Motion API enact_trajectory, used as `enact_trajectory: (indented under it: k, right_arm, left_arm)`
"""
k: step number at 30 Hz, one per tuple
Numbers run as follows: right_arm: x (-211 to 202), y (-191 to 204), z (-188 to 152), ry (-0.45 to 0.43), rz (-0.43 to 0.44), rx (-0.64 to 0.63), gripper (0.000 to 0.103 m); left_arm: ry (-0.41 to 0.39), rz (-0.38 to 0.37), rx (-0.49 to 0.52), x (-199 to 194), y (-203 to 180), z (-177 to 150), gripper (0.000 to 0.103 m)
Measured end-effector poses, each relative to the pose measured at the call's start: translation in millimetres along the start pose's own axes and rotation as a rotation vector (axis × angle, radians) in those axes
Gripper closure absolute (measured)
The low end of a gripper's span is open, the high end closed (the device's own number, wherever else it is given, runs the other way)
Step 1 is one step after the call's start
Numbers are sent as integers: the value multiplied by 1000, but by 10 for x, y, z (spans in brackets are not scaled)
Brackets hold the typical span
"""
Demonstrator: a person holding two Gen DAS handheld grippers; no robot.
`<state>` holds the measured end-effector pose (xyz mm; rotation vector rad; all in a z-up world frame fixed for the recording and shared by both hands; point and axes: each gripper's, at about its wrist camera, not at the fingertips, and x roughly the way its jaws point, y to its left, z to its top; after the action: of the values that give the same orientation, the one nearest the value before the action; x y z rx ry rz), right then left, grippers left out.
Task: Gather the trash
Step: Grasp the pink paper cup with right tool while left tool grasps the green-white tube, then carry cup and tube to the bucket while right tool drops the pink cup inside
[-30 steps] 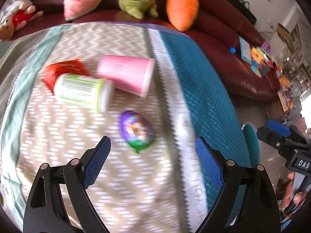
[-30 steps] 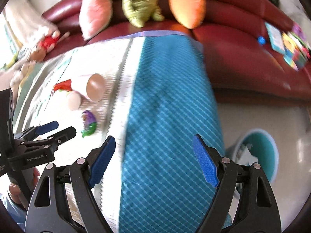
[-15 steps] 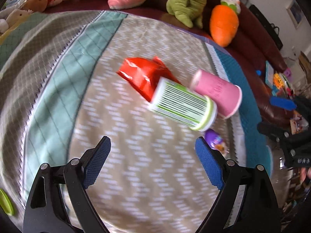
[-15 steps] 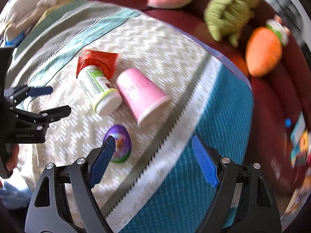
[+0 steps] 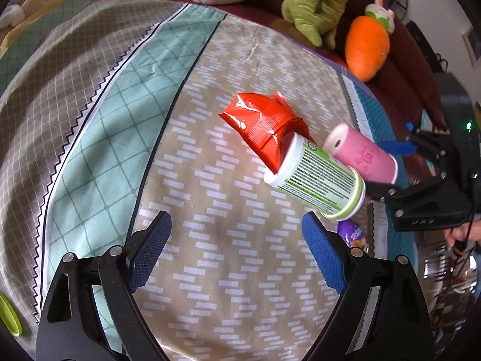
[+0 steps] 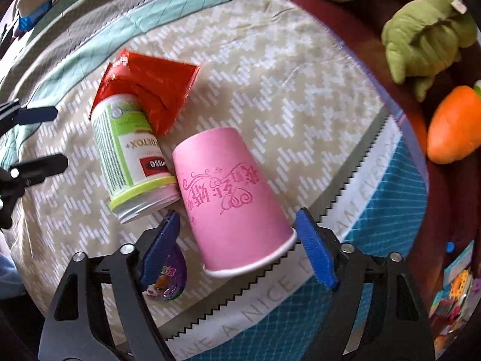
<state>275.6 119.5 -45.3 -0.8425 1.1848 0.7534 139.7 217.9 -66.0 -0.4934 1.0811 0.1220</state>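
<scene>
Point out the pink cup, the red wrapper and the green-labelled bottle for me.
pink cup [image 6: 228, 192], right wrist view, printed side wall.
red wrapper [image 5: 261, 123], left wrist view, crinkled upper face.
green-labelled bottle [image 6: 126, 150], right wrist view, label on its side.

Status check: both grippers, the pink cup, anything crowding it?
Left gripper open, empty. Right gripper closing around pink cup, not clamped yet. White bottle and purple egg crowd its left side.

The pink paper cup [image 6: 231, 201] carries ornate Chinese characters in darker pink, seen upside down, with scrollwork around them. The green-and-white canister [image 6: 132, 162] shows the upside-down fragments "ULTOX+" and, on a red patch, "ISSO". The white band of the blanket [image 6: 345, 201] reads "A NICE D", then "AM EVE". The purple egg-shaped wrapper [image 6: 168, 279] bears small characters too small to read.
</scene>
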Motion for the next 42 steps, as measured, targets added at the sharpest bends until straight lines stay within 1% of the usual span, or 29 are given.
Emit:
enact_trajectory:
  k: [1,2,5,7,10,14,17,19,21,23,25,27,28,29,30,31,32,36,42]
  right_arm:
    - [37,-4,-10,8,12,2,39]
    - [64,-14,-34,10,23,14,39]
    - [4,-85,-95,-16,46,72,44]
    - [-36,-175,-170,-25,62,136,45]
    - [-107,-269,-319,-42,58,191,45]
    - [-233,-360,-516,-58,49,230,45]
    - [-316,-428,-675,-78,55,262,45]
    - [-355,-500,-783,-89,63,284,45]
    - [-361,-568,-890,-97,74,314,45]
    - [-368,-626,-1009,-101,84,348,45]
    - [-363,-682,-1105,-105,92,387,45]
    - [-367,-742,-1210,-118,108,428,45]
    - [-368,-750,-1239,-122,111,438,45]
    - [-373,-767,-1282,-129,121,455,45]
    - [-374,-776,-1311,-135,130,469,45]
    - [-376,-781,-1339,-141,137,481,45]
    - [-382,-777,-1370,-147,143,494,45]
    - [-434,-715,-1478,-171,162,527,45]
    - [-546,-608,-1723,-213,209,609,45]
  left_arm:
    - [2,1,-6,14,-1,10,14]
    - [7,0,-16,27,-8,20,14]
    - [25,-15,-50,63,-62,57,14]
    - [27,-34,-83,63,-132,78,14]
    - [19,-46,-130,63,-234,110,14]
    - [0,-15,-196,101,-386,186,14]
    - [1,-6,-284,180,-444,250,14]
    - [-11,25,-318,246,-525,291,14]
    - [-7,60,-335,335,-593,307,14]
    - [11,110,-338,434,-651,299,14]
    - [21,142,-335,487,-682,271,14]
    - [18,181,-303,504,-734,249,17]
    - [18,191,-294,506,-739,239,21]
    - [18,206,-277,491,-750,220,30]
    - [17,211,-264,480,-752,207,35]
    - [20,212,-245,462,-754,184,45]
    - [25,211,-229,450,-745,161,46]
    - [29,219,-164,380,-725,12,47]
    - [28,191,-95,210,-763,-158,47]
